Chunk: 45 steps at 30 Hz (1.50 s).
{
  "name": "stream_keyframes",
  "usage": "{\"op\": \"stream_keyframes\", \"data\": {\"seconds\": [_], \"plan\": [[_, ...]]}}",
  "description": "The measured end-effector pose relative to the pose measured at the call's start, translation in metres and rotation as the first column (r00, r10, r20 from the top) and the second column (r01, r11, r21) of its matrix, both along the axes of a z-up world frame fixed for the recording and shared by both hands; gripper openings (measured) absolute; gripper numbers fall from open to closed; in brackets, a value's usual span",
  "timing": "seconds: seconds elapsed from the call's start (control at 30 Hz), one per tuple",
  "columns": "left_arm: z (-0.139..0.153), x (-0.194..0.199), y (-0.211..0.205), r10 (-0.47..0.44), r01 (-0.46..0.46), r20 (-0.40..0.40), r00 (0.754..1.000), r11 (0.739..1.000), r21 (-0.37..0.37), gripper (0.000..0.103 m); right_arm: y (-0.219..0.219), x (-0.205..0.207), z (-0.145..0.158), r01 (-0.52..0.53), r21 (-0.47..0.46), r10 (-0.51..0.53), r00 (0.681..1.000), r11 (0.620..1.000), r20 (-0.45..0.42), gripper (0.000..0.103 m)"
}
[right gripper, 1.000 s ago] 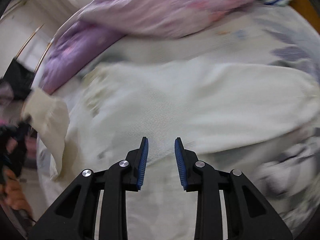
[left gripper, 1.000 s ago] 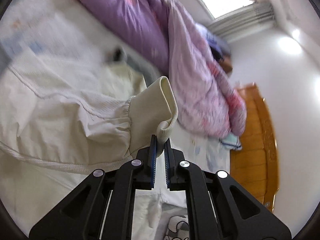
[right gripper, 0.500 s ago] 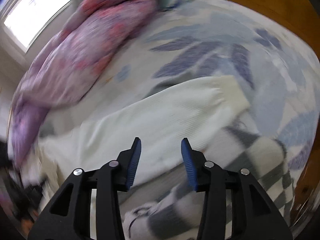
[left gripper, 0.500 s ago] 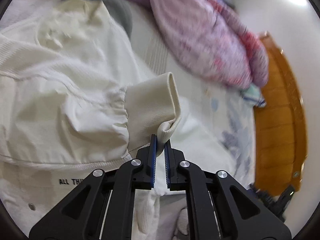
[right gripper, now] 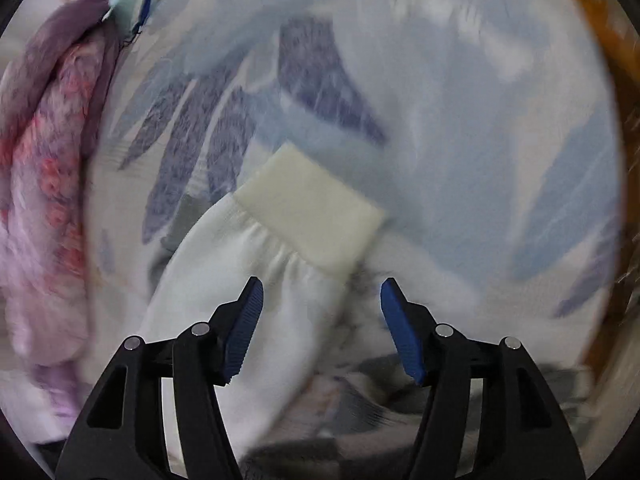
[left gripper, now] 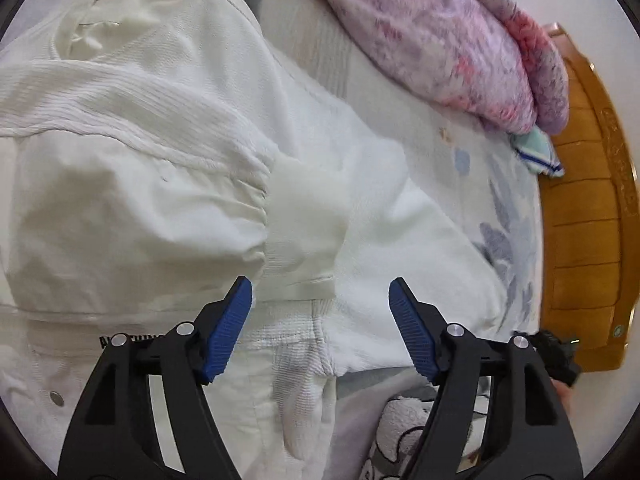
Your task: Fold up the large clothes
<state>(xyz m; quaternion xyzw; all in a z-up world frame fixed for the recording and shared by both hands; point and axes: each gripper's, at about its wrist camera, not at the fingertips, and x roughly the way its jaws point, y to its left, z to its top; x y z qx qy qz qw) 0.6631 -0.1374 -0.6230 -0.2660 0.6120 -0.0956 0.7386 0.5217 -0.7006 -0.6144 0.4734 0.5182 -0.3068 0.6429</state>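
Observation:
A large white jacket [left gripper: 132, 128] lies spread on the bed. One sleeve is folded across its body, and its cream ribbed cuff [left gripper: 304, 220] lies flat just ahead of my left gripper [left gripper: 320, 300], which is open and empty above it. The other sleeve [right gripper: 240, 300] stretches out over the floral bedsheet [right gripper: 460, 120] and ends in a cream cuff [right gripper: 308, 216]. My right gripper [right gripper: 322, 300] is open, low over that sleeve just short of the cuff. This view is blurred.
A purple and pink quilt [left gripper: 448, 32] is heaped along the far side of the bed, also at the left of the right wrist view [right gripper: 44, 184]. A wooden bed frame [left gripper: 584, 216] borders the right. A small folded cloth [left gripper: 538, 152] lies by the quilt.
My left gripper has opened and let go of the cuff, which now lies flat on the jacket. My right gripper swung along the other sleeve to its cuff and opened wider.

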Motion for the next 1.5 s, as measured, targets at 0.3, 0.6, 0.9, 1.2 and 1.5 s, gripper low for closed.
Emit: {"op": "stream_keyframes", "data": {"seconds": [0.3, 0.6, 0.9, 1.2, 1.5], "plan": [[-0.016, -0.004, 0.046, 0.075, -0.068, -0.071, 0.995, 0.992, 0.102, 0.072, 0.0, 0.004, -0.047, 0.04, 0.073, -0.035, 0.998, 0.997, -0.057, 0.053], [0.003, -0.016, 0.109, 0.115, -0.104, -0.052, 0.992, 0.978, 0.179, 0.072, 0.067, 0.029, 0.04, -0.217, -0.372, 0.203, 0.976, 0.903, -0.076, 0.016], [0.048, -0.035, 0.204, 0.203, -0.2, 0.007, 0.979, 0.957, 0.208, 0.072, 0.238, 0.061, 0.171, -0.369, -0.585, 0.54, 0.83, 0.722, 0.142, 0.016], [0.079, -0.071, 0.318, 0.297, -0.301, 0.052, 0.953, 0.925, 0.232, 0.072, 0.52, 0.079, 0.18, -0.666, -0.458, 0.808, 0.506, 0.588, 0.302, 0.016], [0.076, -0.109, 0.411, 0.367, -0.364, 0.04, 0.929, 0.894, 0.263, 0.072, 0.733, 0.048, 0.101, -0.861, -0.404, 0.949, 0.253, 0.309, 0.186, 0.016]]}}
